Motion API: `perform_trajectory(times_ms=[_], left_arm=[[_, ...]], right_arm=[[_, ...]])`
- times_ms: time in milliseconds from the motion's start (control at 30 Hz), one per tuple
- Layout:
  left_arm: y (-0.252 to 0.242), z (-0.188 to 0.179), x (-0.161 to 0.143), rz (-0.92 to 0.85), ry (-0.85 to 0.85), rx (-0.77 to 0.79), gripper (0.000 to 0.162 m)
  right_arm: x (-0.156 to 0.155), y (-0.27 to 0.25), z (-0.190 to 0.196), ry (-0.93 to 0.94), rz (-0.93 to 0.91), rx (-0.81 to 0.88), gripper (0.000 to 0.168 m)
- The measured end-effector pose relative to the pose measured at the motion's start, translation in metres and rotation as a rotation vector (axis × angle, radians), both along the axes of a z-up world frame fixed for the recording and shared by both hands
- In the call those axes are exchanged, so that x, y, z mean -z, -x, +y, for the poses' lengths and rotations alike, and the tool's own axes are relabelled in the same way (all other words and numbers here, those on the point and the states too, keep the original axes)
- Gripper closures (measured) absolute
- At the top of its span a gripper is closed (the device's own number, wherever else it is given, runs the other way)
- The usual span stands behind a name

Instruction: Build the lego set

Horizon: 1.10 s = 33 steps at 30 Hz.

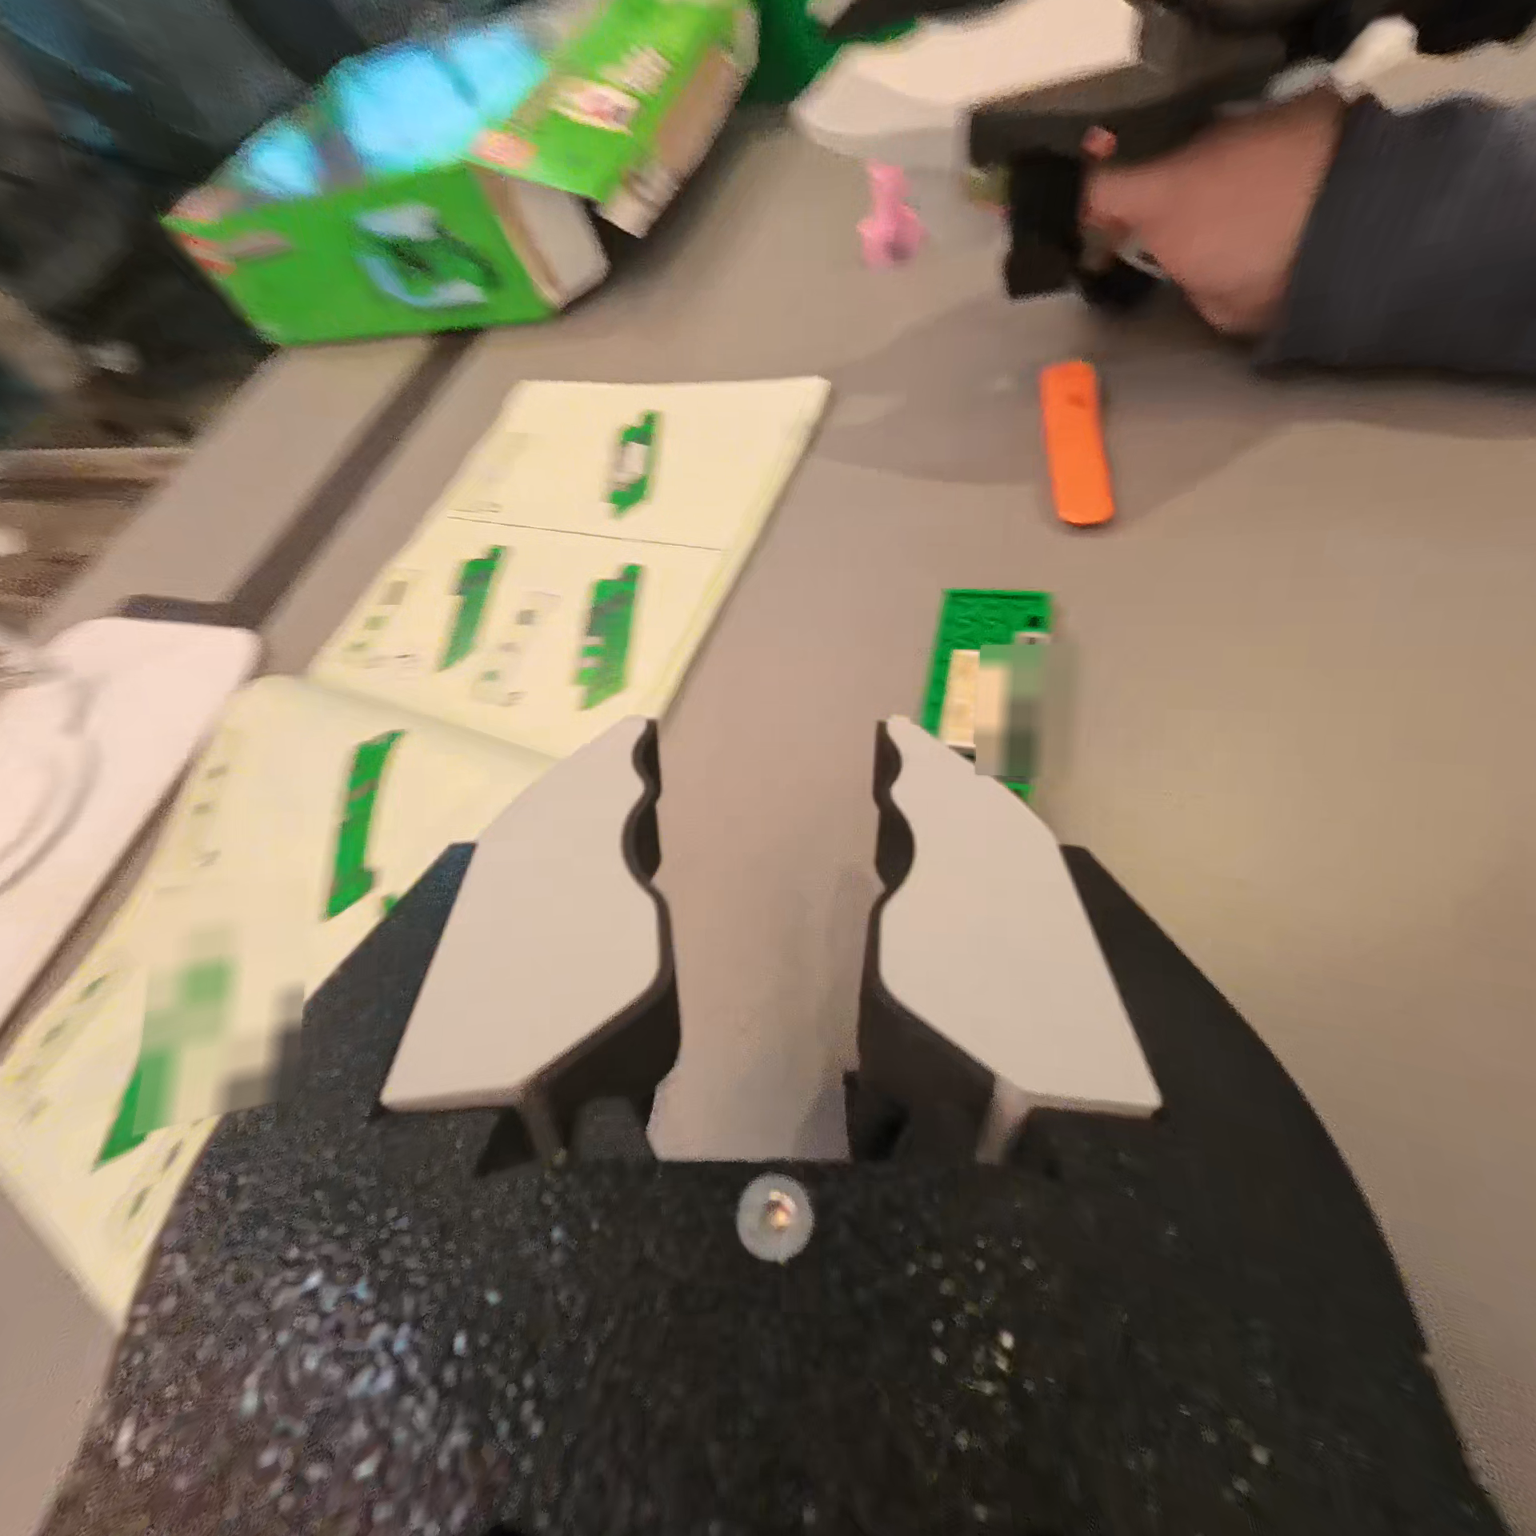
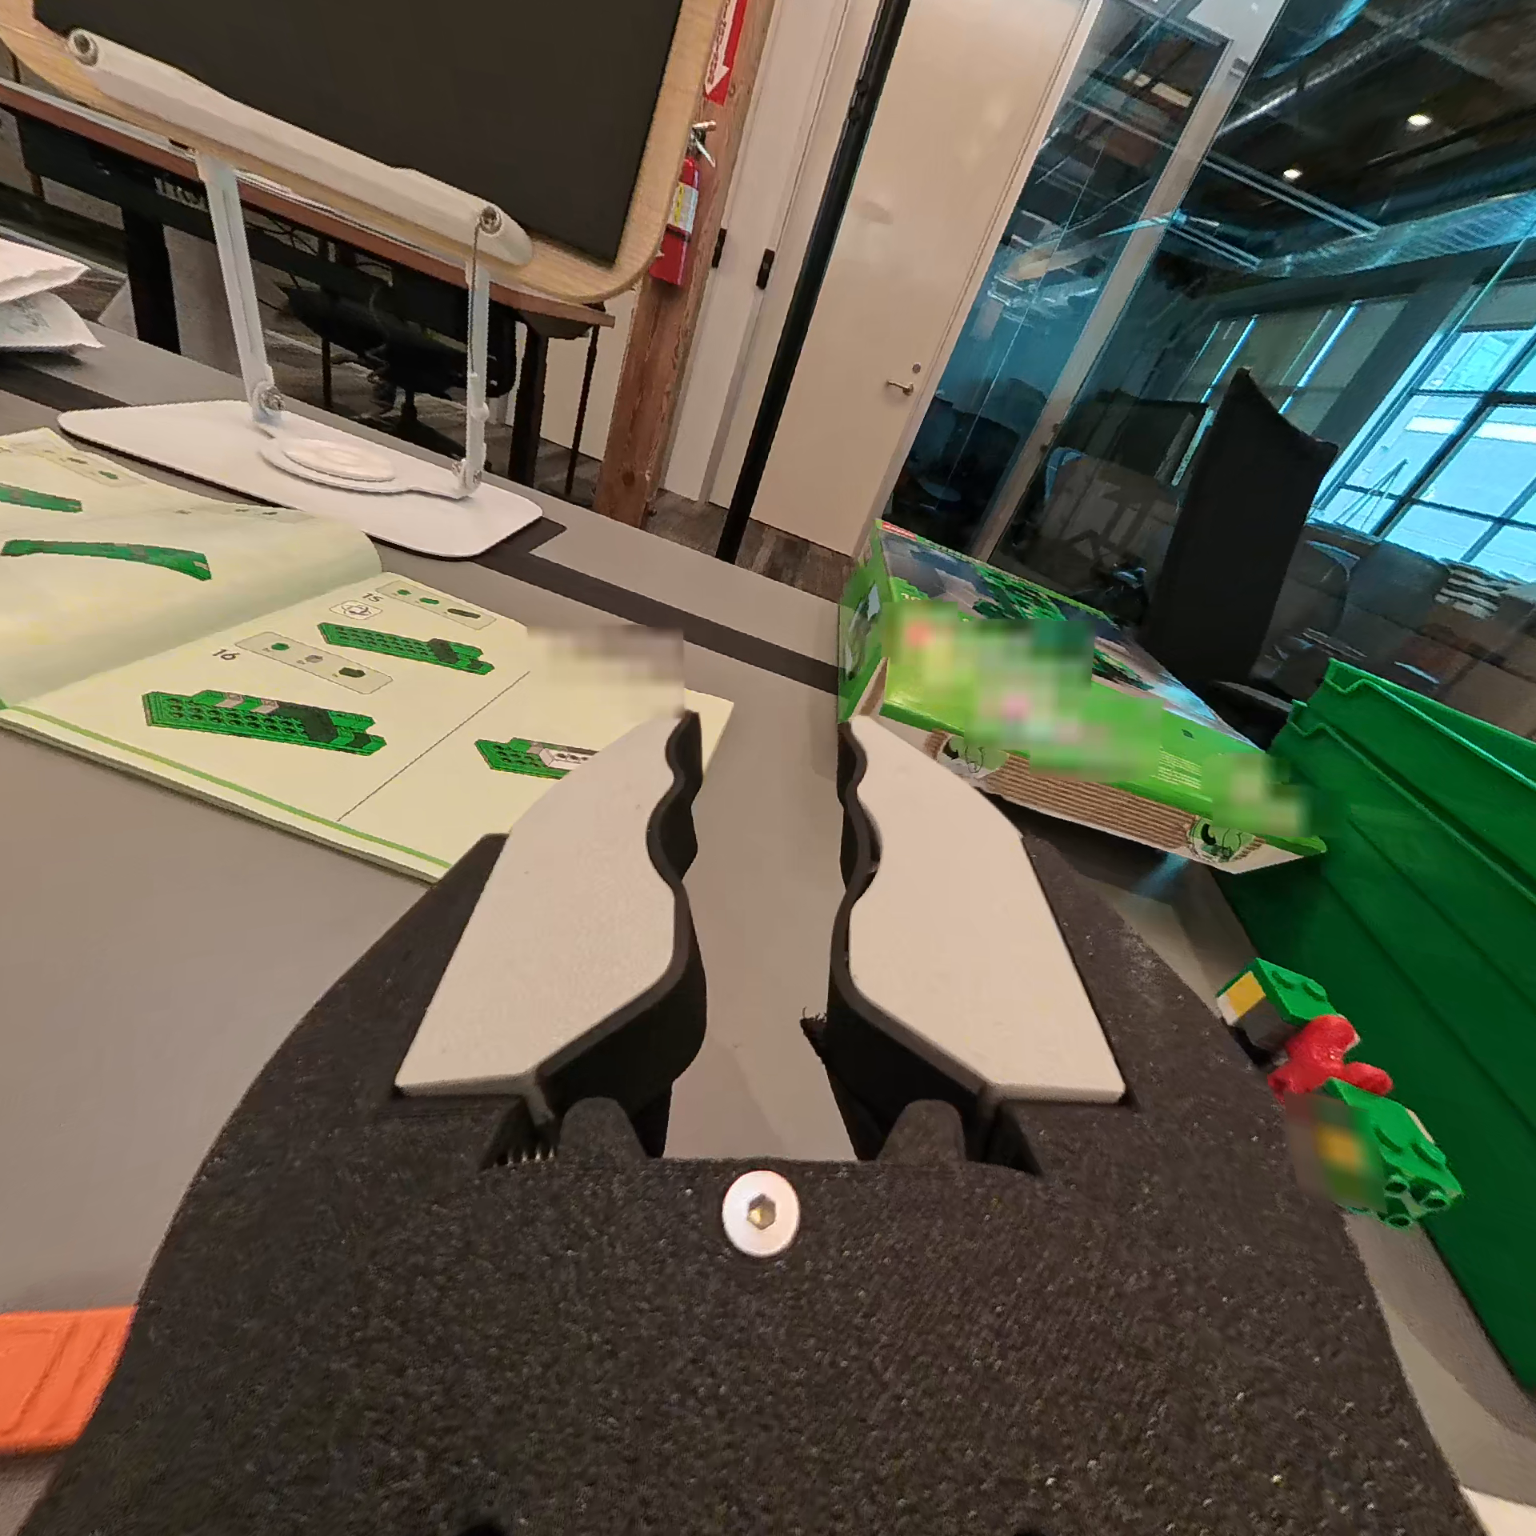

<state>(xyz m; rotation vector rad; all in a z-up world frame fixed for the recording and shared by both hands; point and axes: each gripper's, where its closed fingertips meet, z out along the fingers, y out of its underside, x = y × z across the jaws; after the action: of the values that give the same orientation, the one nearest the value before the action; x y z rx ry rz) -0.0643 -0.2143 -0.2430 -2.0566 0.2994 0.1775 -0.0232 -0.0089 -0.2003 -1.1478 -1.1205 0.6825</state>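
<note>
A green Lego plate assembly [image 1: 993, 640] with pale bricks on it lies on the grey table, just beyond my left gripper's right finger. My left gripper [image 1: 765, 727] is open and empty above the table, between the open instruction booklet [image 1: 582, 540] and that plate. My right gripper [image 2: 769, 731] is open and empty, low over the table, pointing at the green set box [image 2: 1039, 706]. A small green build with a red piece [image 2: 1330, 1089] sits at its right. The booklet also shows in the right wrist view [image 2: 274, 690]. The other gripper, held by a hand, shows at the top right of the left wrist view [image 1: 1056, 224].
An orange brick separator [image 1: 1075, 445] and a pink piece [image 1: 889, 220] lie beyond the plate. The green box [image 1: 391, 249] stands at the far left. Green bins [image 2: 1430, 831] stand at the right. A white lamp base [image 2: 316, 465] sits behind the booklet. There is about 20 centimeters between the tips of the two grippers.
</note>
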Motion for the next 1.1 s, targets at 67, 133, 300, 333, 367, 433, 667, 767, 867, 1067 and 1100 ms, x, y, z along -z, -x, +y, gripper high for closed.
perform_trajectory(times_ms=[67,133,300,333,367,433,667,767,867,1067,1100], left_arm=[[0.029,-0.012,-0.015,0.014,-0.144,-0.126,0.126],[0.062,-0.029,-0.033,0.009,-0.333,-0.288,0.149],[0.107,-0.062,-0.046,-0.169,-0.559,-0.496,0.162],[0.109,-0.062,-0.045,-0.169,-0.556,-0.509,0.162],[0.109,-0.062,-0.044,-0.15,-0.545,-0.519,0.162],[0.105,-0.057,-0.04,-0.093,-0.498,-0.514,0.162],[0.095,-0.047,-0.031,-0.009,-0.417,-0.467,0.162],[0.096,-0.047,-0.032,-0.024,-0.425,-0.466,0.162],[0.093,-0.044,-0.029,-0.011,-0.4,-0.449,0.162],[0.084,-0.037,-0.021,0.053,-0.341,-0.402,0.162],[0.083,-0.037,-0.021,0.054,-0.34,-0.398,0.162]], right_arm=[[-0.001,-0.001,0.001,-0.002,0.009,0.004,0.138],[-0.002,-0.001,0.002,-0.007,0.01,0.001,0.139],[0.001,0.0,0.003,0.02,-0.01,-0.01,0.163],[0.001,-0.001,0.002,0.014,-0.009,-0.015,0.168],[0.0,-0.001,0.003,0.013,-0.009,-0.013,0.168],[0.002,0.0,0.002,0.012,-0.024,-0.02,0.168],[0.004,0.003,-0.01,-0.028,-0.048,-0.068,0.168],[0.004,0.003,-0.012,-0.043,-0.052,-0.079,0.168],[0.004,0.005,-0.017,-0.055,-0.054,-0.106,0.168],[0.006,0.006,-0.023,-0.082,-0.07,-0.132,0.168],[0.006,0.006,-0.024,-0.084,-0.07,-0.136,0.168]])
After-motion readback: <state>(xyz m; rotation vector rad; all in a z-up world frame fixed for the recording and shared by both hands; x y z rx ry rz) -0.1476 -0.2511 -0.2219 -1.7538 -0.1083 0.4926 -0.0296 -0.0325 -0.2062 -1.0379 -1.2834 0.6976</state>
